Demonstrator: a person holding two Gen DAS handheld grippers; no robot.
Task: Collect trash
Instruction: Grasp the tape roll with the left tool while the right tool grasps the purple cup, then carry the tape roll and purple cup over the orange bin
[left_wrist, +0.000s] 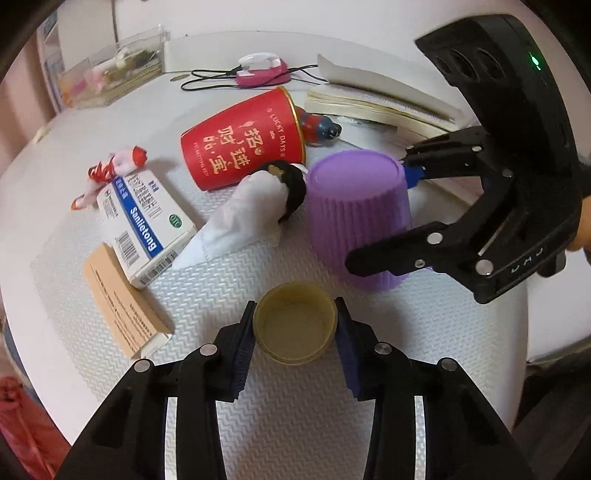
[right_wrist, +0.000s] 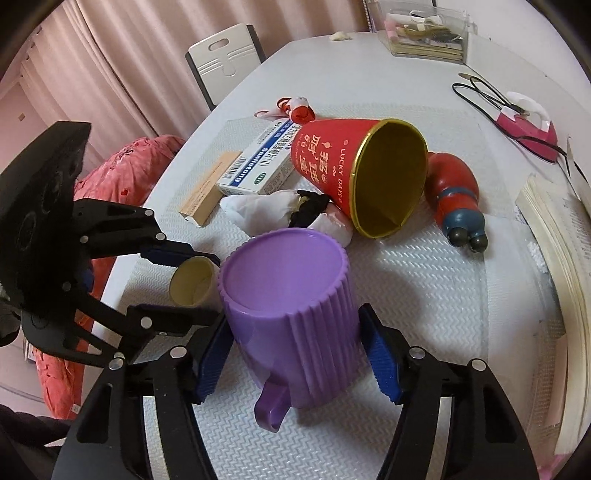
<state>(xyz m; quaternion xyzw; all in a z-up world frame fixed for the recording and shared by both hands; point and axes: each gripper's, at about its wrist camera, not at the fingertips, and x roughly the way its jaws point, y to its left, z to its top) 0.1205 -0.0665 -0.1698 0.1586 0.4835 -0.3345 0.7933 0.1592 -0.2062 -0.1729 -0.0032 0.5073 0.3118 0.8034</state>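
Note:
My left gripper (left_wrist: 294, 326) is shut on a small yellow cap (left_wrist: 294, 322), held above the white mat; it also shows in the right wrist view (right_wrist: 192, 281). My right gripper (right_wrist: 295, 350) stands around a ribbed purple cup (right_wrist: 291, 310) that is upside down, its blue pads (right_wrist: 382, 360) at the cup's sides. The cup also shows in the left wrist view (left_wrist: 360, 214). A red paper cup (left_wrist: 245, 146) lies on its side. Crumpled white tissue (left_wrist: 240, 218) with a black item lies beside it.
A white-and-blue medicine box (left_wrist: 144, 218), a tan box (left_wrist: 123, 314) and a red-white wrapper (left_wrist: 114, 170) lie at the left. A red-blue toy (right_wrist: 456, 195), an open book (right_wrist: 554, 258), a pink device with cable (right_wrist: 524, 125) and a clear box (right_wrist: 424, 33) sit farther back.

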